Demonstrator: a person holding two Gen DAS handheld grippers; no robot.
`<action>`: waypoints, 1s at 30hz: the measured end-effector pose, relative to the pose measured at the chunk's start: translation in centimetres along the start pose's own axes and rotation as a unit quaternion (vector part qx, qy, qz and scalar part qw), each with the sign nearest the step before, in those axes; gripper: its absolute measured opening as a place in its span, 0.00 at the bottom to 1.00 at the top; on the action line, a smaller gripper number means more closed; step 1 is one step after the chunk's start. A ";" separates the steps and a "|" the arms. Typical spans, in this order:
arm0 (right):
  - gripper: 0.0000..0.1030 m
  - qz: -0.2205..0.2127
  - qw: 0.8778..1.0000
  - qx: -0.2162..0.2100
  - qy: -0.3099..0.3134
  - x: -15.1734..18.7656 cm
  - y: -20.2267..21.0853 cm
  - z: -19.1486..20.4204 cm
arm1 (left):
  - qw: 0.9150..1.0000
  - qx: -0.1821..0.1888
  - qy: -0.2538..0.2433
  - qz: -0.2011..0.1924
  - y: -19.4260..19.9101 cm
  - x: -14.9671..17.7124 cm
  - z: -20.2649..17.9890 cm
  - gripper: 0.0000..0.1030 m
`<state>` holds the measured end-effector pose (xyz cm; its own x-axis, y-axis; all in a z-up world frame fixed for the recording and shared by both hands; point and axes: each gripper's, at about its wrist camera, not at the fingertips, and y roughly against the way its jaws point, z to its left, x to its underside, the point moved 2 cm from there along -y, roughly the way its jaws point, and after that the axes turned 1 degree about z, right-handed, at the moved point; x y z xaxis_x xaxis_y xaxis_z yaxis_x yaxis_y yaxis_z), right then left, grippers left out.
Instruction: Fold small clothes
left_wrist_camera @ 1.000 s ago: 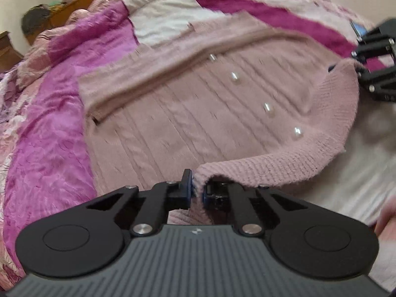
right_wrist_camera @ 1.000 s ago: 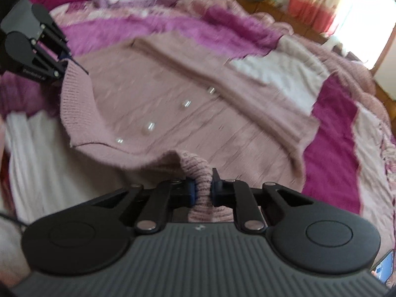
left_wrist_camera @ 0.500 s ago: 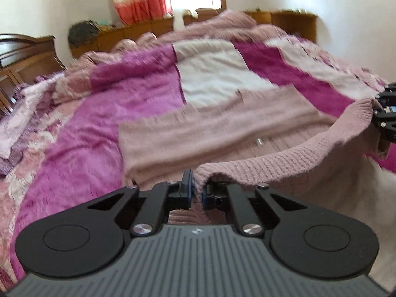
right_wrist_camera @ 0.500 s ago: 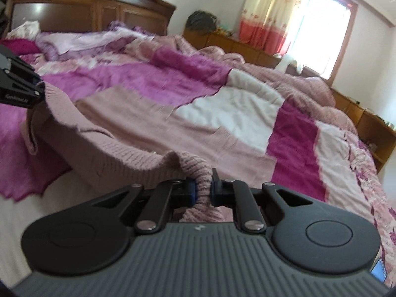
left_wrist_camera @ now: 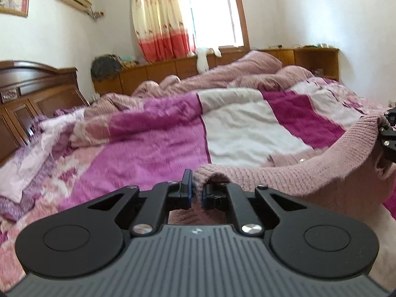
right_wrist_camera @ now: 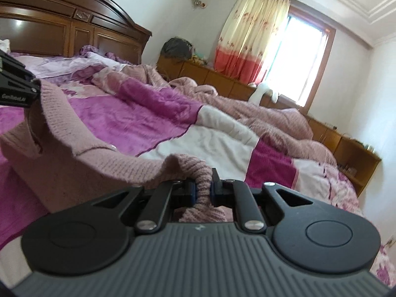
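At the bottom centre of the left wrist view, the left tongs (left_wrist_camera: 195,193) are pinching narrow on a ribbed edge of the pink knit cardigan (left_wrist_camera: 309,173), the wool bunching between the blue-lined pads. Bottom centre of the right wrist view, the right tongs (right_wrist_camera: 203,193) are likewise clamping narrow on a thick fold of the same ribbed hem. The cardigan (right_wrist_camera: 74,143) is hanging stretched between the two tongs, its held edge running in a sagging band from one to the other above the bed's magenta, white and pink quilt (left_wrist_camera: 153,143), the rest draping down out of sight. A small pale button (right_wrist_camera: 112,146) is showing on the knit at the middle left of the right wrist view. Each view is catching the other tongs at its edge: the right ones at the far right (left_wrist_camera: 389,133), the left ones at the far left (right_wrist_camera: 17,89), both gripping wool. A wooden headboard (right_wrist_camera: 61,29) is standing in the upper left.
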<state>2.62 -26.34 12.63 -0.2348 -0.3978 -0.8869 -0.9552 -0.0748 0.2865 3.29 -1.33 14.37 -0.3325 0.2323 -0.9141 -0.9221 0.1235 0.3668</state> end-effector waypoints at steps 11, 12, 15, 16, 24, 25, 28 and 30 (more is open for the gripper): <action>0.13 0.054 0.998 0.016 0.002 1.4 -10.0 0.4 | 0.999 -0.019 0.019 0.044 -12.8 -0.8 0.2 0.07; 0.13 0.064 0.998 0.013 0.002 1.9 -11.0 0.6 | 0.998 -0.020 0.020 0.054 -14.3 -0.3 0.2 0.07; 0.13 0.094 0.996 0.007 0.003 3.6 -13.9 1.3 | 0.996 -0.025 0.023 0.083 -17.9 1.8 0.4 0.08; 0.14 0.105 0.994 0.004 0.002 4.2 -14.7 1.6 | 0.995 -0.024 0.024 0.095 -18.9 2.5 0.5 0.08; 0.17 0.148 0.988 -0.005 -0.048 7.5 -17.9 2.4 | 0.990 -0.022 0.023 0.139 -22.6 5.9 0.5 0.14; 0.18 0.151 0.987 -0.006 -0.055 7.5 -17.8 2.3 | 0.990 -0.023 0.022 0.140 -22.6 5.8 0.6 0.17; 0.25 0.156 0.985 -0.014 -0.077 7.2 -17.6 1.6 | 0.989 -0.019 0.032 0.143 -22.1 5.6 1.0 0.29; 0.40 0.156 0.983 -0.013 -0.098 7.1 -17.0 0.8 | 0.989 -0.021 0.040 0.144 -21.3 5.2 1.5 0.42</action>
<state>17.07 -27.19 1.19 -0.5476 -0.2222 -0.8067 -0.8272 -0.0018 0.5620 21.54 -1.29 2.09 -0.5950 0.1756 -0.7843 -0.7940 0.0229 0.6075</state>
